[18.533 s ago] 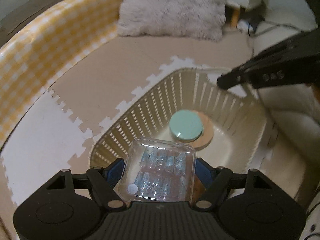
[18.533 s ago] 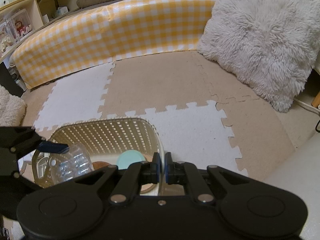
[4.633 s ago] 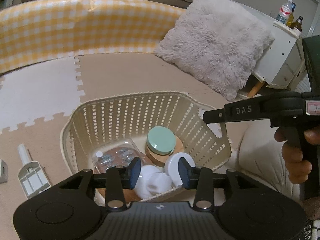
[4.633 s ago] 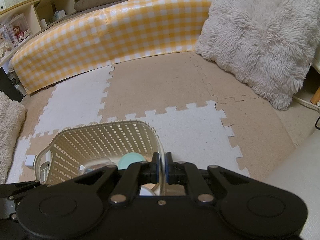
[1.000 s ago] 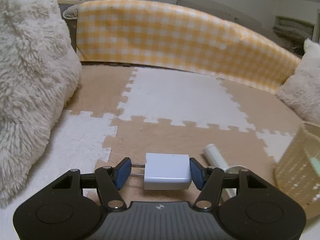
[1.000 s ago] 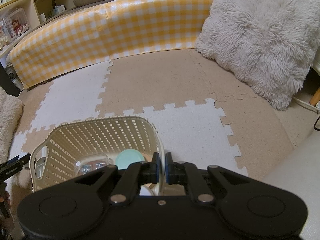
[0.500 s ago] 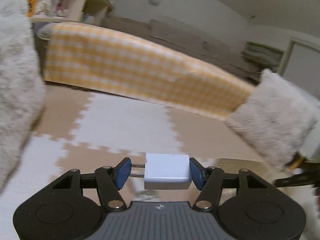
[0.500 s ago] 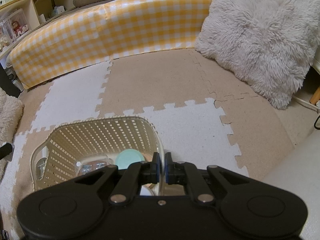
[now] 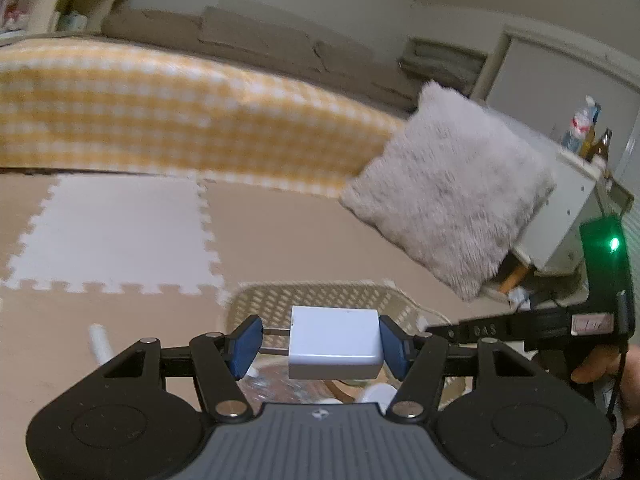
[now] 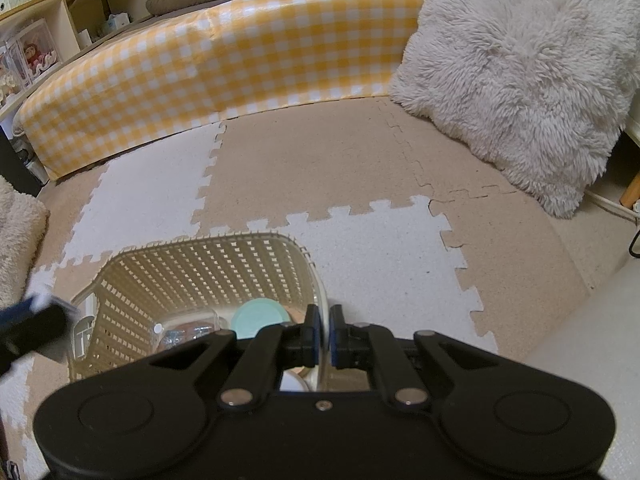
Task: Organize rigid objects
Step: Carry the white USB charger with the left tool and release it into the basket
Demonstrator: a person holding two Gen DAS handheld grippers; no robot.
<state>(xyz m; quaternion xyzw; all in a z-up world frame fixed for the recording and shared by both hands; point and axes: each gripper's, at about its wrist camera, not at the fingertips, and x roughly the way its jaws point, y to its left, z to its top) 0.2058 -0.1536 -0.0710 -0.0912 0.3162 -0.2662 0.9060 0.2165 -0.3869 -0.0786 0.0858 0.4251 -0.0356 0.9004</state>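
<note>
My left gripper (image 9: pixel 320 344) is shut on a white plug adapter (image 9: pixel 334 342), its prongs pointing left, held in the air over the near side of the beige slotted basket (image 9: pixel 320 296). My right gripper (image 10: pixel 324 338) is shut on the basket's right rim (image 10: pixel 320 292). In the right wrist view the basket (image 10: pixel 200 268) holds a mint-lidded jar (image 10: pixel 258 318), a clear plastic box (image 10: pixel 184 330) and a white piece (image 10: pixel 292 382). The left gripper shows blurred at the left edge (image 10: pixel 28 320).
A white scoop-like tool (image 9: pixel 100 344) lies on the foam puzzle mat (image 9: pixel 120 232) left of the basket. A yellow checked bolster (image 10: pixel 224 60) lines the back. A fluffy pillow (image 10: pixel 516 76) sits to the right, a white cabinet (image 9: pixel 572 216) behind it.
My left gripper has swung right with the adapter, from the mat near the scoop to over the basket. The right gripper has stayed clamped on the rim.
</note>
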